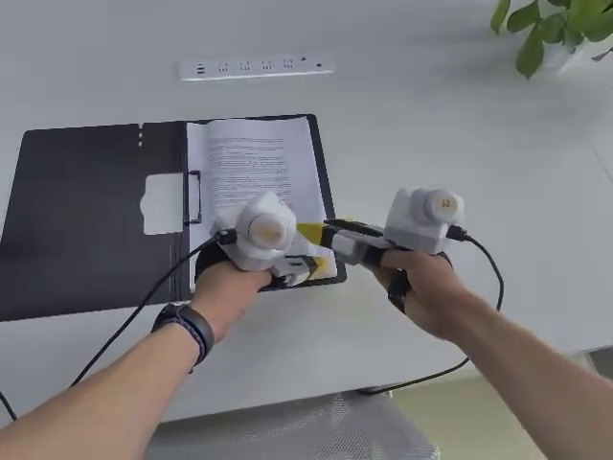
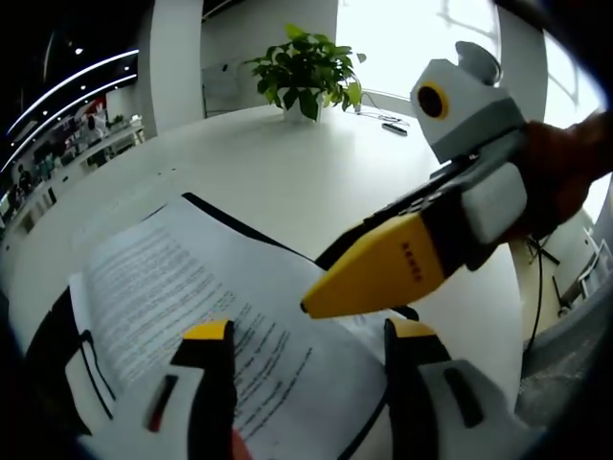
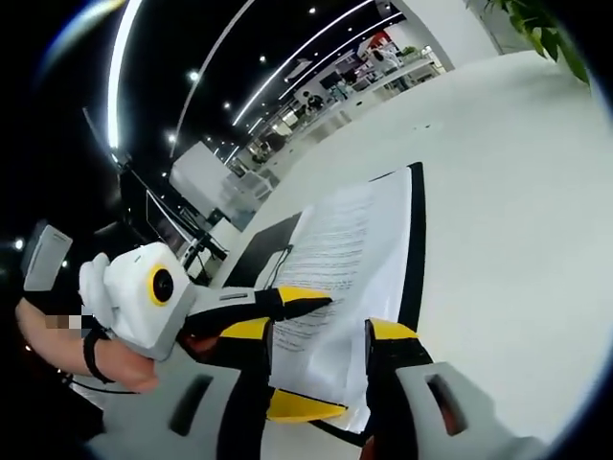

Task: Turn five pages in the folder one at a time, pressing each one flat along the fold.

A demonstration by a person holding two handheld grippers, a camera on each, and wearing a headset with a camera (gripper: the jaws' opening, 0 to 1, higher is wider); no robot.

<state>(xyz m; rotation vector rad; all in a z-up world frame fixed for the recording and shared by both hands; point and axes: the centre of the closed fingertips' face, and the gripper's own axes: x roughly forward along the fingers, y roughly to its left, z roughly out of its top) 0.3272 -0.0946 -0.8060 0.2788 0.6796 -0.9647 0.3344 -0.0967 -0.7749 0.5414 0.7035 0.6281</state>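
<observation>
One black folder (image 1: 86, 220) lies open on the left half of the white worktop (image 1: 460, 125). Its bare cover is spread to the left, and one clipped stack of printed pages (image 1: 254, 168) lies flat on the right half. One power strip (image 1: 256, 67) sits beyond it toward the far edge. At the folder's near right corner, the left gripper (image 2: 308, 335) and right gripper (image 3: 321, 331) meet over the pages, both with jaws spread wide and gripping nothing. Bare worktop runs rightward to one plant (image 1: 551, 29) in the far right corner.
</observation>
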